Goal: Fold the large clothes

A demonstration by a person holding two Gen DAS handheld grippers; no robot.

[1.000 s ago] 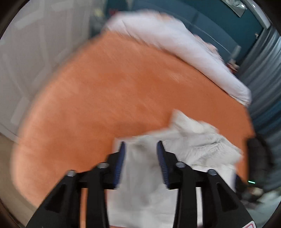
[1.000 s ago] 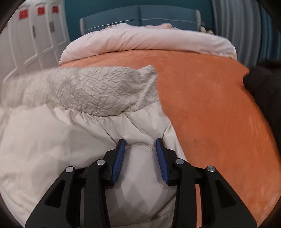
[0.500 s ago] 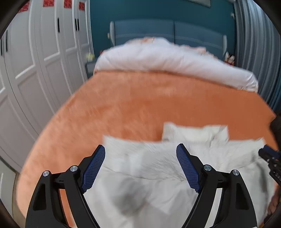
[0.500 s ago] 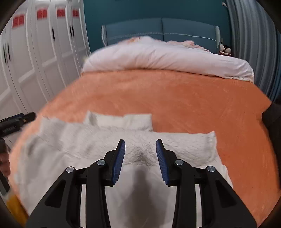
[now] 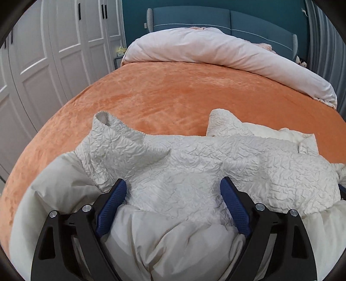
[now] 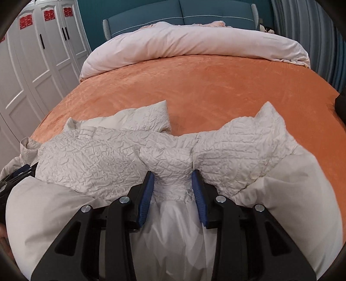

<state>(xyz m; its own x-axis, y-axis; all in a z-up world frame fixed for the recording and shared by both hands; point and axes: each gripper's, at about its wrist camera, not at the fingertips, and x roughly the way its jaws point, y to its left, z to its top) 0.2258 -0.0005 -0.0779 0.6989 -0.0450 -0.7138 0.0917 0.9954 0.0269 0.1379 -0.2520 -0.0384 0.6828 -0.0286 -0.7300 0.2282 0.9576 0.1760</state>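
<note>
- Left wrist view: we see the bed [image 5: 177, 95] w/ its orange cover filling most of the frame, a pale duvet [image 5: 216, 49] rolled up at the far end by the blue headboard [image 5: 216, 19].
- White wardrobe doors [image 5: 54, 54] run along the left side.
- Cream garment [image 5: 194, 164] lies across the near edge of the bed, crinkled part on top, smooth part nearer us, both cuffs poking toward the headboard.
- Left gripper [image 5: 173, 194] has just been opening; jaws now spread wide over the crinkled cloth, pads not pressing on it.
- Right wrist view: right gripper [image 6: 173, 186] pinches a bunched ridge of the crinkled cloth approx. mid-garment, pads pressed on both sides.
</note>
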